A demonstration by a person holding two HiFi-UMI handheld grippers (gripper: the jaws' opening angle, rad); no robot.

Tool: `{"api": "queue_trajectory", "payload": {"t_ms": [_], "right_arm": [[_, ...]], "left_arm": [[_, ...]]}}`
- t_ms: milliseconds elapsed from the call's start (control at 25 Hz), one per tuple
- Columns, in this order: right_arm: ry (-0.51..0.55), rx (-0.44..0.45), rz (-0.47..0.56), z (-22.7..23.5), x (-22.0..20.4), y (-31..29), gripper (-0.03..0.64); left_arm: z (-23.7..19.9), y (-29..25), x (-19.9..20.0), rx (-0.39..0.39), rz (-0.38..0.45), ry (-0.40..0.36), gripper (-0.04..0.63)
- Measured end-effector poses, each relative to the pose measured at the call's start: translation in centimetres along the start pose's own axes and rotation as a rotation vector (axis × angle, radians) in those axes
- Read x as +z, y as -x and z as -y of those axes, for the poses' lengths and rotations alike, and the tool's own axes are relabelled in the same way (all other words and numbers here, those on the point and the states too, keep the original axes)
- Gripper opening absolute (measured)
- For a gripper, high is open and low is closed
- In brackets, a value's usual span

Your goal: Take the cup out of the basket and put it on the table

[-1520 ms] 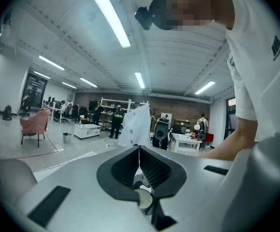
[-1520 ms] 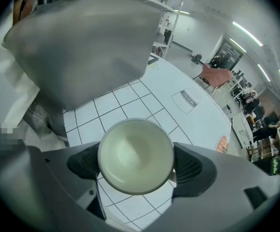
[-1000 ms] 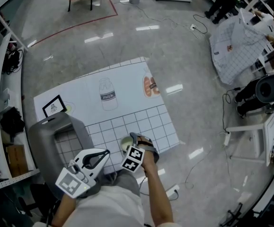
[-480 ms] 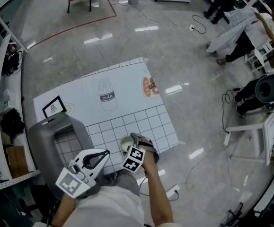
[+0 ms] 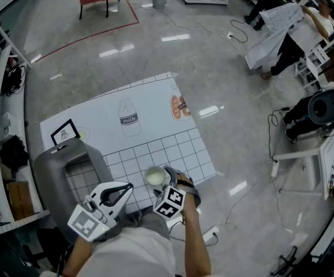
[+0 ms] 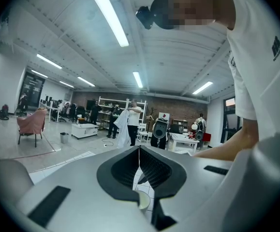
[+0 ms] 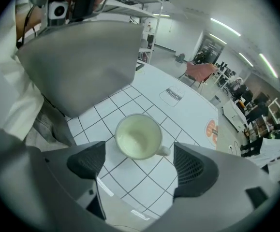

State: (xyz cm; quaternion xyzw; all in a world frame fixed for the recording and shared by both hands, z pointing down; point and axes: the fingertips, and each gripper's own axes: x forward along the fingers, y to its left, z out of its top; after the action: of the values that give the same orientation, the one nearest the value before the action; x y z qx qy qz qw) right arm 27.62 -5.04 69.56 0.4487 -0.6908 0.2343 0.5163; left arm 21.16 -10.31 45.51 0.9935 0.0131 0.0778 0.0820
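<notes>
A pale cream cup (image 5: 154, 176) stands upright on the checked part of the table (image 5: 155, 111), near its front edge. My right gripper (image 5: 168, 182) sits just behind the cup, open and holding nothing. In the right gripper view the cup (image 7: 137, 137) lies a little beyond the spread jaws of the right gripper (image 7: 140, 164), untouched, its handle to the right. The grey basket (image 5: 68, 166) stands at the table's left front corner. My left gripper (image 5: 112, 195) hovers shut beside the basket; in its own view the left gripper (image 6: 140, 166) has its jaws pressed together, with nothing between them.
The table cloth carries a milk bottle drawing (image 5: 129, 119), a food drawing (image 5: 180, 106) and a small framed picture (image 5: 65, 132). The basket's wall (image 7: 81, 62) rises close to the cup's left. A person holds up white cloth (image 5: 273, 30) far right; cables lie on the floor.
My right gripper has drawn back from the cup toward the person, leaving the cup standing free. The left gripper has not moved. The person at far right lifted the white cloth.
</notes>
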Motion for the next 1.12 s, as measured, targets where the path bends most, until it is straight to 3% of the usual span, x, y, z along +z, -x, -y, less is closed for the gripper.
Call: {"api": "queue_trajectory", "payload": {"t_ms": [160,280,320,400,520,600,680,760,840,960,1120], "right_arm": [[-0.1,-0.025,0.11,-0.1,0.5,4.3,0.434],[-0.174,-0.106,0.257,0.9,2.1,8.4,0.428],[-0.2,-0.149,0.317,1.6,2.8,9.9,0.4],[-0.25,-0.237,0.436,2.9,4.0,12.8,0.268],[-0.292,-0.331,0.586,4.2,5.6,16.7,0.195],[-0.289,-0.375,0.682,4.5,6.6,19.3,0.085],[-0.306,-0.379,0.799,4.2,7.5,21.7,0.048],[-0.394,-0.374,0.985,4.0,8.9,24.4,0.025],[-0.46,-0.366,1.103,3.5,9.4,26.2,0.011],[-0.486,-0.378,1.159,2.9,9.0,27.5,0.009],[-0.489,-0.4,1.157,2.3,8.6,27.7,0.008]], "left_arm": [[0.1,0.1,0.1,-0.005,0.002,0.006,0.011],[0.3,0.3,0.2,-0.005,0.007,0.014,0.011],[0.3,0.3,0.3,-0.005,0.01,0.016,0.011],[0.4,0.3,0.5,-0.007,0.017,0.018,0.011],[0.6,0.3,1.0,-0.013,0.035,0.01,0.011],[0.8,0.3,1.5,-0.02,0.051,0.003,0.011],[1.1,0.2,2.0,-0.025,0.07,-0.001,0.011],[1.4,0.2,2.3,-0.03,0.081,-0.005,0.011],[1.6,0.2,2.5,-0.034,0.089,-0.006,0.011],[1.9,0.3,2.7,-0.041,0.1,-0.008,0.011],[2.1,0.4,3.0,-0.045,0.108,-0.014,0.011]]}}
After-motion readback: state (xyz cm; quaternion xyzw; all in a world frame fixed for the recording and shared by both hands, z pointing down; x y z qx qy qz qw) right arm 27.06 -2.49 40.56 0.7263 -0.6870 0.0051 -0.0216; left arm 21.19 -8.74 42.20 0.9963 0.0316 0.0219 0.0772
